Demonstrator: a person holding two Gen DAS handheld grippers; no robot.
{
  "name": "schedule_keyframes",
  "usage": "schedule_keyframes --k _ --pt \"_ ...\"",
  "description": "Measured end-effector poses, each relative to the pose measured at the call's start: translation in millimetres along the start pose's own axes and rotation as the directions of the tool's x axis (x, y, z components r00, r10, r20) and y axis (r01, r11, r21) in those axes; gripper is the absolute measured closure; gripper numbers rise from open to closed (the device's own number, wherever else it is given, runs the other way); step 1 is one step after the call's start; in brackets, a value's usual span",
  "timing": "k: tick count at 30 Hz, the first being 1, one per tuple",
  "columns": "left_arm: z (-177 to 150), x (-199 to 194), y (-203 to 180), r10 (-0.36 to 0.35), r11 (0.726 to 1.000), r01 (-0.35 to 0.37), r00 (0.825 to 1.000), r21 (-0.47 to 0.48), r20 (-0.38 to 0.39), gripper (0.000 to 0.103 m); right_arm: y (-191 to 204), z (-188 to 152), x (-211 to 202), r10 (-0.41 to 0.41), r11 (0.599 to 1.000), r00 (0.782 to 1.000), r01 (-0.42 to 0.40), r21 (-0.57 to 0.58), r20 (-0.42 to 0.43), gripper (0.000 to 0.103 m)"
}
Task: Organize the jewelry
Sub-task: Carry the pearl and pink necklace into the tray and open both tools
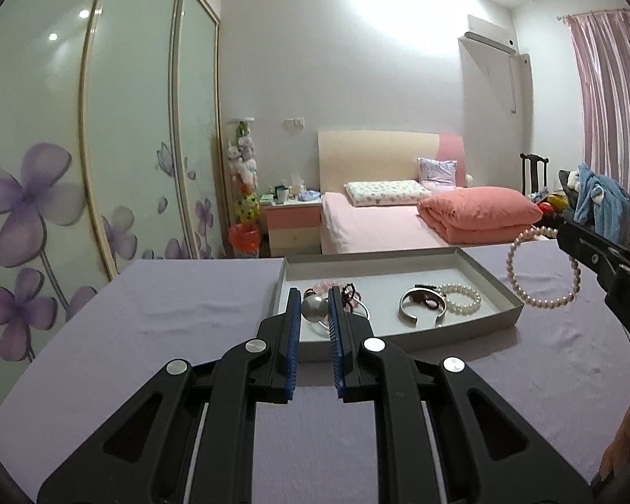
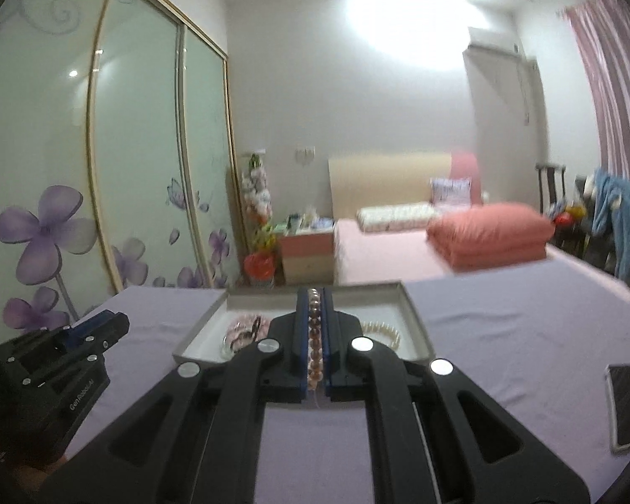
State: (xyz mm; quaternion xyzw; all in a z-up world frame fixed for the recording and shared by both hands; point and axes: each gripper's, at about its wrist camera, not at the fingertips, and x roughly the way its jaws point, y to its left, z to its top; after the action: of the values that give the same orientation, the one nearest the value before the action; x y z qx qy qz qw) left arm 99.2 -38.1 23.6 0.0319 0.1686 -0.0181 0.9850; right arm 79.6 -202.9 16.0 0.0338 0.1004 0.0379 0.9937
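My left gripper [image 1: 313, 298] is shut on a large grey pearl piece [image 1: 314, 308], held just above the near left corner of the shallow grey tray [image 1: 441, 334]. In the tray lie a silver bangle [image 1: 411, 306], a white pearl bracelet [image 1: 462, 300], a pink bead bracelet [image 1: 327, 283] and a dark beaded piece [image 1: 350, 294]. My right gripper [image 2: 313, 294] is shut on a pinkish bead bracelet [image 2: 313, 327]. From the left wrist view that bracelet [image 1: 541, 304] hangs as a loop from the right gripper [image 1: 565, 231], right of the tray. The left gripper [image 2: 119, 323] also shows at the left edge.
The tray [image 2: 365, 296] sits on a table under a lilac cloth [image 1: 168, 315]. A phone [image 2: 626, 403] lies near the table's right edge. Beyond the table are a pink bed [image 1: 378, 222], a flowered wardrobe [image 1: 126, 126] at left and a chair with blue clothing [image 1: 600, 201] at right.
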Motion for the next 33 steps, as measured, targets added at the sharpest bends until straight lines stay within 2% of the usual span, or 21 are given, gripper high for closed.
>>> schedule_keyframes --k 5,13,27,33 --pt "1 1 -3 0.023 1.000 -0.023 1.000 0.005 0.016 0.089 9 6 -2 -0.037 0.999 0.998 0.039 -0.037 0.043 0.097" --pt "1 2 -3 0.037 0.999 -0.037 0.999 0.007 0.017 0.089 6 6 4 -0.046 0.998 0.998 0.048 -0.032 0.040 0.097" --pt "5 8 -4 0.022 1.000 -0.022 1.000 0.019 0.007 0.089 0 11 6 -0.057 0.997 0.997 0.059 -0.041 0.052 0.097" --pt "18 31 0 -0.006 1.000 0.006 1.000 0.012 0.003 0.089 -12 22 33 -0.059 0.998 0.997 0.060 -0.019 0.046 0.097"
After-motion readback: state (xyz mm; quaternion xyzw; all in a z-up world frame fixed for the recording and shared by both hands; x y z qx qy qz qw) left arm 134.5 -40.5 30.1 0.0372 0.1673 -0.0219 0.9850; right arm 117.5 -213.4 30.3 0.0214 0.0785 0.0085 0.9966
